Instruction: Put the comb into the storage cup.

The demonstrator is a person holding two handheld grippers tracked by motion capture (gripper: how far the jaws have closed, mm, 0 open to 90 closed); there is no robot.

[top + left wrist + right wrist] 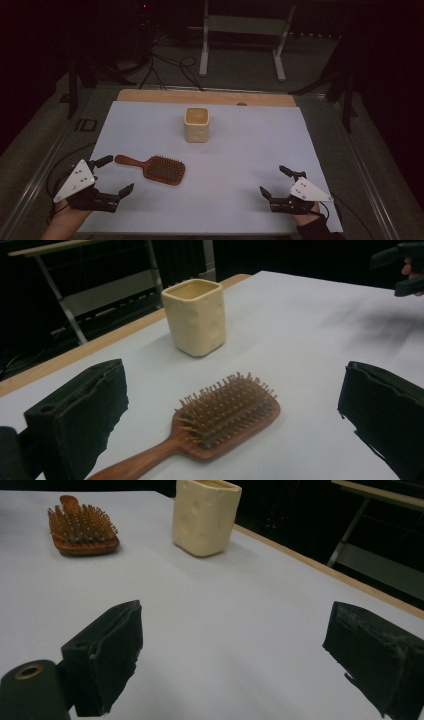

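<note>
White sheeting covers the table (150,125); a wooden hairbrush (152,168) lies just beside the left gripper (116,174), jaws spread. Left gripper view: stiff, light, best gripped by its handle. Right gripper view: right gripper (232,645) gapes, empty.

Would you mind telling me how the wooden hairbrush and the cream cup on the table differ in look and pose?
The hairbrush is reddish-brown wood and lies flat with its bristles up; the cup is pale cream and stands upright, open at the top. The hairbrush is long, with a handle pointing toward the left hand-held gripper; the cup is squarish with no handle. The hairbrush lies nearer the person, the cup farther back. Both rest untouched on the white table sheet.
</note>
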